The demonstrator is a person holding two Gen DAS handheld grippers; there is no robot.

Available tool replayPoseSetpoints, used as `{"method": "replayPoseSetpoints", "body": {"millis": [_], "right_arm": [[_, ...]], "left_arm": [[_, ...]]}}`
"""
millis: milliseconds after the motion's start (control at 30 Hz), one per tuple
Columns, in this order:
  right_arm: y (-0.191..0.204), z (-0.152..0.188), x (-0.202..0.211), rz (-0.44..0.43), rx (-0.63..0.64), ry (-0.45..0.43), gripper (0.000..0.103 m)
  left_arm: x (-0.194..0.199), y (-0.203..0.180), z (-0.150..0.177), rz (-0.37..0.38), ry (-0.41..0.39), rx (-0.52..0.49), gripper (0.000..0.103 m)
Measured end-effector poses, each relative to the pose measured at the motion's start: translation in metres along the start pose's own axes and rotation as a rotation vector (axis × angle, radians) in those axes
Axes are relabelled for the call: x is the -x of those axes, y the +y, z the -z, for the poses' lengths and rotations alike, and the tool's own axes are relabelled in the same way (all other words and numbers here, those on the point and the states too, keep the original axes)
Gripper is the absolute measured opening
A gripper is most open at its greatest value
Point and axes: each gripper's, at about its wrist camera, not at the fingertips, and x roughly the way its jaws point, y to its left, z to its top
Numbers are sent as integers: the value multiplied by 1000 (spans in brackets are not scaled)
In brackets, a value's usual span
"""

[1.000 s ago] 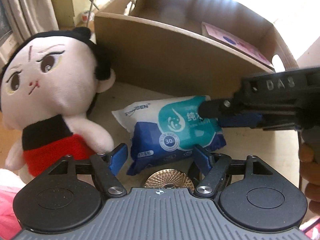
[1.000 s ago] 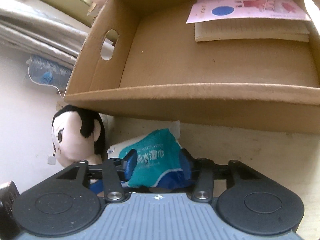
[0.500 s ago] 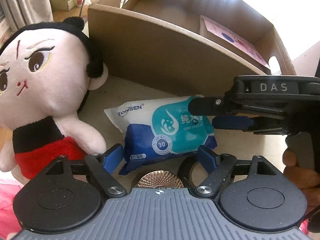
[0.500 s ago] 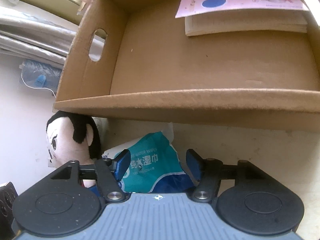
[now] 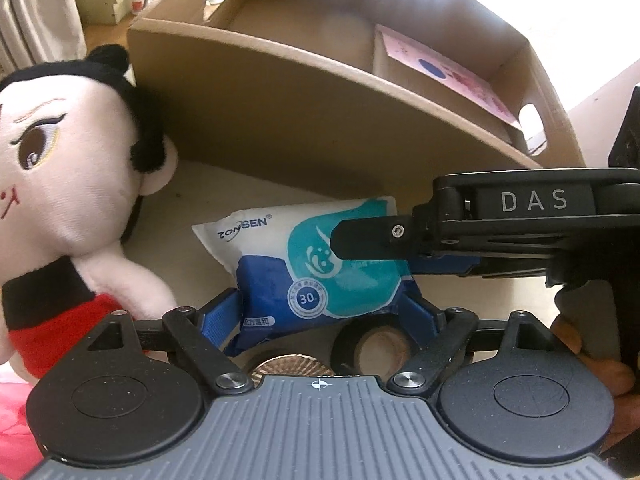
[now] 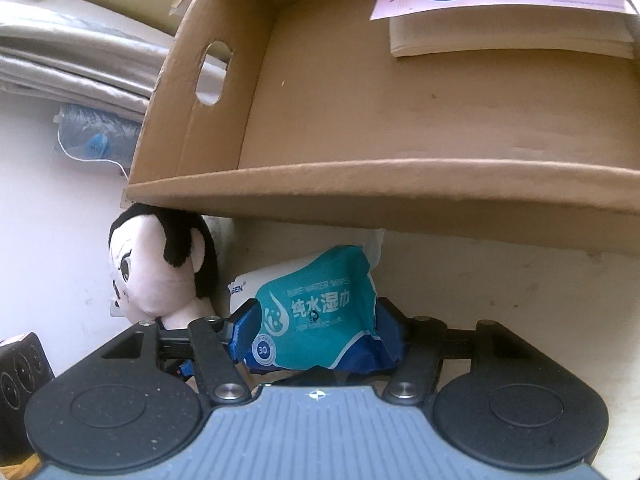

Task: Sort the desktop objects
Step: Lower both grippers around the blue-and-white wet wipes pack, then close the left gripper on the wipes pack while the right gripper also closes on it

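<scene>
A white, teal and blue wet wipes pack (image 5: pixel 316 264) (image 6: pixel 320 312) lies on the beige table in front of the cardboard box (image 5: pixel 304 120) (image 6: pixel 360 196). My left gripper (image 5: pixel 320 312) is open, its blue pads either side of the pack's near end. My right gripper (image 6: pixel 318 330) comes in from the right and is also open, straddling the pack's other end; its black finger (image 5: pixel 368 238) crosses the pack in the left wrist view. A plush doll (image 5: pixel 60 184) (image 6: pixel 152 272) with black hair and a red top sits left of the pack.
Inside the box lies a pink-covered booklet (image 5: pixel 452 72) (image 6: pixel 500 8). A black tape roll (image 5: pixel 376 350) and a gold disc (image 5: pixel 292 364) sit just below the pack. A hand (image 5: pixel 580 344) holds the right gripper. A black device (image 6: pixel 20 364) is at the left edge.
The jaws of both grippers have spread wider around the wipes pack. The left view has tilted, showing more of the box interior and the tape roll.
</scene>
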Motion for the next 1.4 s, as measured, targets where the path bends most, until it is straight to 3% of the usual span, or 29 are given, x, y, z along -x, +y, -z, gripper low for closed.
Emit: {"method": "replayPoseSetpoints", "body": {"millis": [133,300,567,933,1133,1400], "right_arm": [[-8,-1,6,16,-12,-6,65],[-16,1,10,26,-35,-44,66],[-24,0,-4,-12,-104,-41,74],[-22,-2,-11,-53,-117,-7,76],[-19,-5,-17,-56,-101,-13,74],[-18,-2,-16,-73,-89,-20,63]], "left_arm": [[-4,-5,-3,19,6,-14,85],[-7,-2,-6,-24,28,-23,93],[-13,3,-10,36,32,8,96],[-15,6,-11,67,33,48,100],[-21,1,-14,45,31,58,100],[-24,-2,-15,36,15,54,100]]}}
